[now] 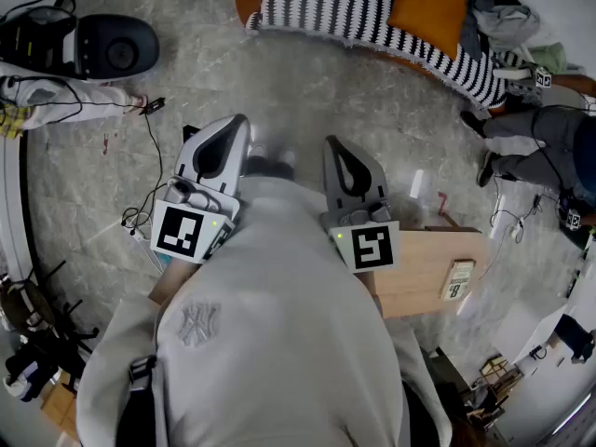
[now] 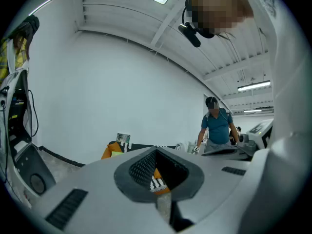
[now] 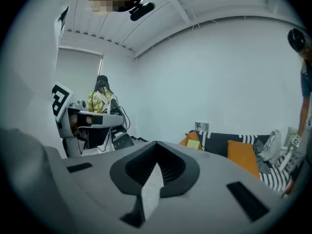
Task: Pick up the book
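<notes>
Head view: book (image 1: 456, 279) (right of fingers (image 1: 352, 170))

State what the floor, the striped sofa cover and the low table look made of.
Grey floor: polished stone or tile, going by veining.
Black-and-white striped cover: knitted or woven cloth, soft folds.
Light-brown table: wood or wood laminate, matt, faint grain.

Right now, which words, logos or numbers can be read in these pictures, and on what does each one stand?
"NY": a stitched monogram on the back of the sweatshirt.
Cover print on the book: too small to read.
Nothing else carries readable text. The gripper views show none.
</notes>
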Motion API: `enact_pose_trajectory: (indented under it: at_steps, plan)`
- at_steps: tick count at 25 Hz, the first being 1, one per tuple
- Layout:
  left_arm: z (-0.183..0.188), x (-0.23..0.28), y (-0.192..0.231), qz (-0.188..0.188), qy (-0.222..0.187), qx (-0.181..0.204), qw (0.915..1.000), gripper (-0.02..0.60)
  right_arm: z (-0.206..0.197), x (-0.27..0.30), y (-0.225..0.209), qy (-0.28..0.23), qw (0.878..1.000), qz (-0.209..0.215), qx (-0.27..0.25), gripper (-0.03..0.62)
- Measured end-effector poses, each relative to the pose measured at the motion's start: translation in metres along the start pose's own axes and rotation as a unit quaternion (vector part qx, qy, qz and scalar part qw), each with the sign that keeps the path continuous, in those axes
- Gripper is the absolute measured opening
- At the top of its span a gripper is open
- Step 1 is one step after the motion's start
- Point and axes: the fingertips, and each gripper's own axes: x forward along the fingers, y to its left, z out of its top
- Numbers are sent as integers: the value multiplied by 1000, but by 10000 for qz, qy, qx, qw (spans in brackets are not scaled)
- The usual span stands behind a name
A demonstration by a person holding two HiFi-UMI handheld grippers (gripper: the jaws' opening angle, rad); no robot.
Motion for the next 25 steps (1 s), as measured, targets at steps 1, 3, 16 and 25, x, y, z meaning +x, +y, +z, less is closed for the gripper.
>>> enact_pose_trajectory:
  at_steps: [1,3,16,25]
  plan:
    - [0,0,-2,6,-5,-4,10000,8,0,-2,-1,-9,10000,-1,6,17]
    - [0,2,-6,5,-14,-10,10000,9,1,-6,-4,-27,10000,-9,12,17]
    - [-6,30,-35,-201,-2,17,9998,9,-4,-20,-38,-44,9999,-127,-26,17]
    - [-18,38,-59,-96,87,57,9999,9,-14,-29,-46,6,9983,523,252,17]
